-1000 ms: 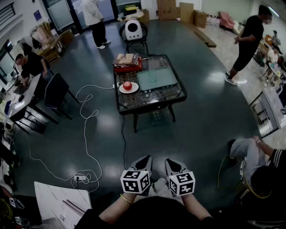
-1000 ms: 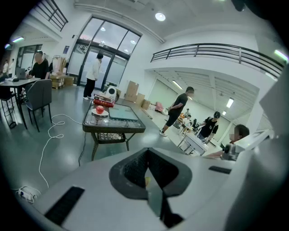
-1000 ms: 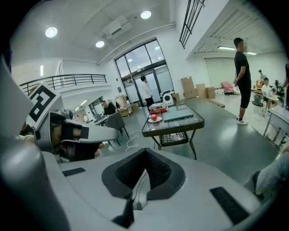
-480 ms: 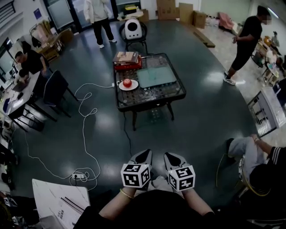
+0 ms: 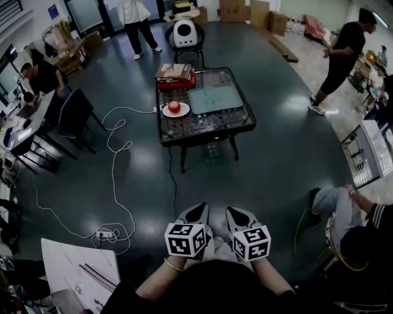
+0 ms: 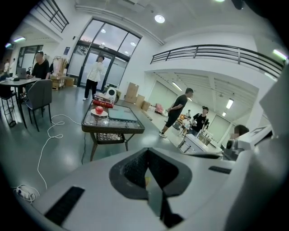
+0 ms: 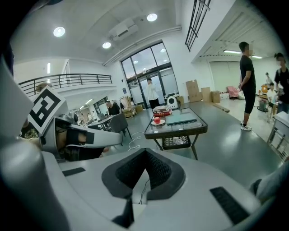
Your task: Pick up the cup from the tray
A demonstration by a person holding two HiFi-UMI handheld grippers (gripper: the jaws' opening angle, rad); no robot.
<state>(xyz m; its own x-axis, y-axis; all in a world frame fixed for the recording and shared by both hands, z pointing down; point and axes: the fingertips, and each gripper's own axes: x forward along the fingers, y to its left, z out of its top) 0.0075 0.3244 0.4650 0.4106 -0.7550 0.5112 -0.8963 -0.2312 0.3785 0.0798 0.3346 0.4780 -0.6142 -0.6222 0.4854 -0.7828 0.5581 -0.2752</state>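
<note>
Grippers well short of the table (image 5: 202,132)
Left gripper (image 5: 198,213) and right gripper (image 5: 236,214) jaws pressed together, empty; cup, too faint to confirm, perhaps on tray (image 5: 215,98) by far right corner.

- On the far table (image 5: 202,132), the tray (image 5: 215,99) shows too small to tell whether a cup stands on it.
- The seated person (image 5: 356,224), near right, is cut off by the head view's edge.
- The standing person (image 5: 136,18), far left, is cut off at the top.

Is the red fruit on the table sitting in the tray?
No, the red fruit sits on a white plate left of the tray.
</note>
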